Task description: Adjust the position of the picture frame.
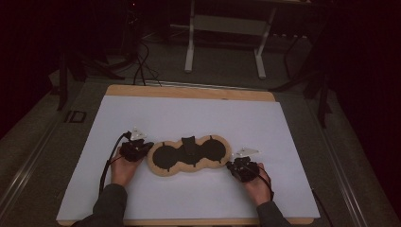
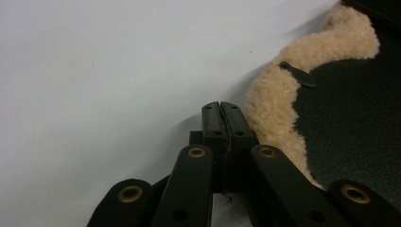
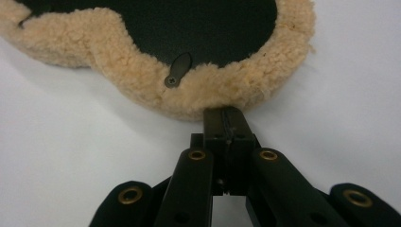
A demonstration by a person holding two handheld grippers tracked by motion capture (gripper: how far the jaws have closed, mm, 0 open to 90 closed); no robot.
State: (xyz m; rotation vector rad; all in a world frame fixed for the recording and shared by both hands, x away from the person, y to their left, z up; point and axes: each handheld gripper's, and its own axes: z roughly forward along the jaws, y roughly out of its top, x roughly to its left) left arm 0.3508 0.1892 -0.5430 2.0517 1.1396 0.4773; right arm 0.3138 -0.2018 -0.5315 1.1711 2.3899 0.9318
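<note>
A two-lobed black pad (image 1: pixel 189 155) with a tan fleece rim lies flat on the white sheet, a small black tab at its far middle. My left gripper (image 1: pixel 145 150) rests at the pad's left end. Its jaws are shut together with nothing between them, the tips (image 2: pixel 223 108) just beside the fleece rim (image 2: pixel 272 97). My right gripper (image 1: pixel 231 164) sits at the pad's right end, also shut and empty. Its tips (image 3: pixel 226 112) are up against the fleece edge of the pad (image 3: pixel 142 47), below a small dark strap tab (image 3: pixel 178 69). A hand holds each gripper.
The white sheet (image 1: pixel 189 113) covers a wooden tabletop (image 1: pixel 189 91) whose edge shows at the back. Beyond the table stand a white-legged frame (image 1: pixel 190 42) and dark cables (image 1: pixel 140 66) on the floor. The room around is dark.
</note>
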